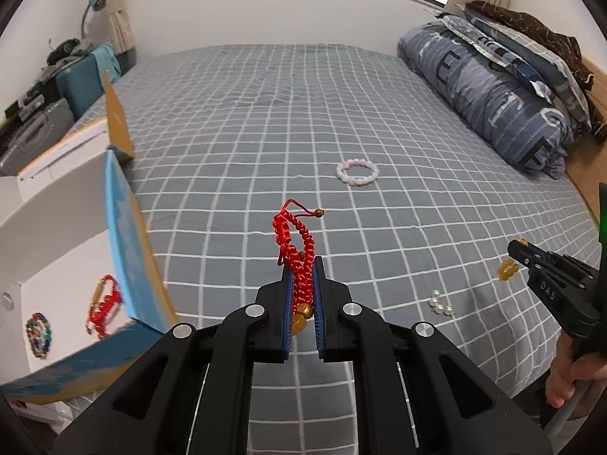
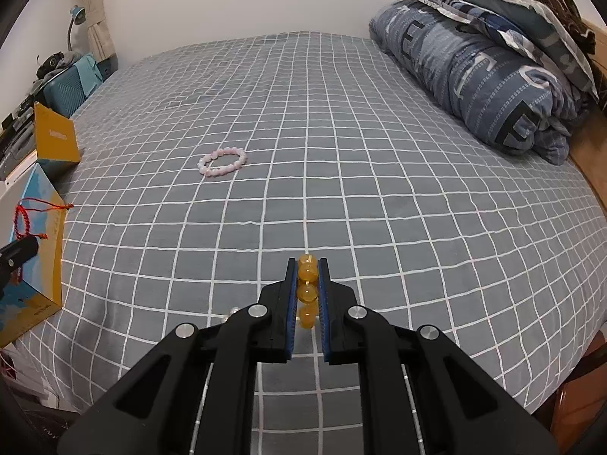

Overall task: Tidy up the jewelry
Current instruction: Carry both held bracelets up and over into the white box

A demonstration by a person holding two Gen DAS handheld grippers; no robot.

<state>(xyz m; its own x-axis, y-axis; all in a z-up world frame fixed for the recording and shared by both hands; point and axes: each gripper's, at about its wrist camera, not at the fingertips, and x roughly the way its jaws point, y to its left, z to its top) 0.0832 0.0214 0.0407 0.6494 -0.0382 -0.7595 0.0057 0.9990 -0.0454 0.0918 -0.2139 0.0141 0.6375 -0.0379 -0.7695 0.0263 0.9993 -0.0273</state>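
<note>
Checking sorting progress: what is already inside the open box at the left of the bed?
Inside the open box, a red braided bracelet and a multicoloured beaded piece lie on its white floor. The near wall and image edge hide the rest of the interior.

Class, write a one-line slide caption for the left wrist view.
Left gripper shut on a red braided bracelet above the checked bedsheet, beside an open box.

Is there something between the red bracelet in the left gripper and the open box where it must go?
Yes. The red bracelet, held in the left gripper, has the box to its left, and the box's upright blue flap stands between them, so it must pass over that flap.
</note>
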